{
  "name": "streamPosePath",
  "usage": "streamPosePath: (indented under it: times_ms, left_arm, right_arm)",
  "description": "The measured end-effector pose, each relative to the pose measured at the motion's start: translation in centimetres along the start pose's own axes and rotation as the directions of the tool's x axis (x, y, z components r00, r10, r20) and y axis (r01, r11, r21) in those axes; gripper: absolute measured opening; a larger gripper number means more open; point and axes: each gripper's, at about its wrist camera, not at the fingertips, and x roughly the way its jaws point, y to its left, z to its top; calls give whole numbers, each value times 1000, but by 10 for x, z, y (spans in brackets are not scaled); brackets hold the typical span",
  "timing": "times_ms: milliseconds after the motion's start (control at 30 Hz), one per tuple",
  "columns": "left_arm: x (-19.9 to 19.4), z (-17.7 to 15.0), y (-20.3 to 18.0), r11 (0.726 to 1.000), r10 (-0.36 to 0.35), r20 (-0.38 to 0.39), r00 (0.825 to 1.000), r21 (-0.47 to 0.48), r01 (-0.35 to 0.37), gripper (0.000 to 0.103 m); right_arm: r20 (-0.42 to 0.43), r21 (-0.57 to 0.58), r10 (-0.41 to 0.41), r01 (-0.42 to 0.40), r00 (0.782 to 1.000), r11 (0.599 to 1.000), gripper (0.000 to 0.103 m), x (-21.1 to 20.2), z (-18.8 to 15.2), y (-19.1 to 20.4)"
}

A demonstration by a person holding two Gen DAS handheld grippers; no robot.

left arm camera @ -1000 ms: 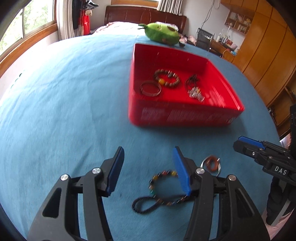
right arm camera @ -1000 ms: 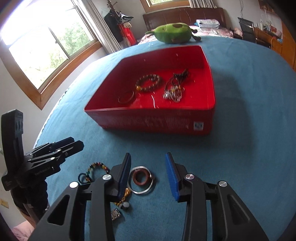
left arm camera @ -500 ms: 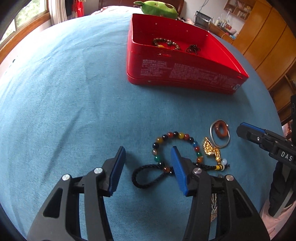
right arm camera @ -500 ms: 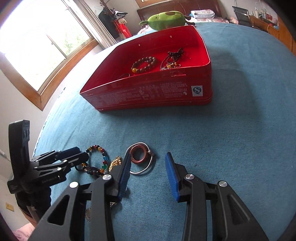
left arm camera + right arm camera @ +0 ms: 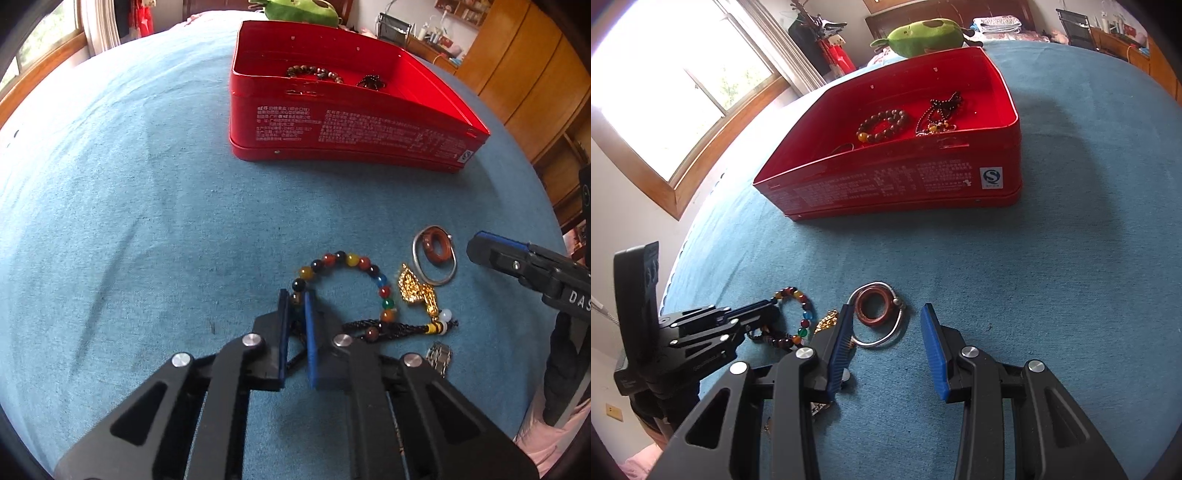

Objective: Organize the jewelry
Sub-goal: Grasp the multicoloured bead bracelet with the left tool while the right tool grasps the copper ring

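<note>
Blue pads of my left gripper (image 5: 296,301) are clamping the beaded bracelet (image 5: 345,280) lying on the teal cloth (image 5: 147,221). My right gripper (image 5: 888,332) is hovering apart over the silver ring (image 5: 877,325), near the red box (image 5: 897,184).

Black tools (image 5: 295,306) w/ blue ribbed pads, silver screws, white "DAS" lettering
</note>
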Motion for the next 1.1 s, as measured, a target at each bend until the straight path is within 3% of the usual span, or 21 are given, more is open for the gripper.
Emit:
streamPosePath:
  times_ms: [67, 200, 400, 867, 1033, 1100]
  left_arm:
    - [1, 3, 3, 1000, -17, 4, 1000, -19, 17, 6]
    - [2, 10, 12, 996, -64, 12, 998, -66, 64, 6]
    - [2, 24, 33, 989, -54, 40, 998, -136, 59, 6]
    - [5, 29, 48, 988, -30, 61, 998, -150, 39, 8]
    - [5, 26, 45, 991, -11, 65, 998, -133, 20, 8]
    - [5, 26, 43, 992, -2, 69, 998, -126, 10, 8]
  right_arm:
    - [-1, 4, 8, -8, 1000, 1000, 36, 0, 0, -1]
    - [-15, 4, 32, -32, 999, 999, 22, 2, 1, 0]
    - [-50, 23, 51, -50, 997, 998, 15, 11, 6, -1]
    - [-128, 64, 34, -26, 991, 998, 15, 34, 17, 0]
    - [-128, 21, -7, 10, 992, 1000, 15, 38, 20, 8]
    - [-108, -10, -35, 34, 994, 999, 10, 38, 18, 12]
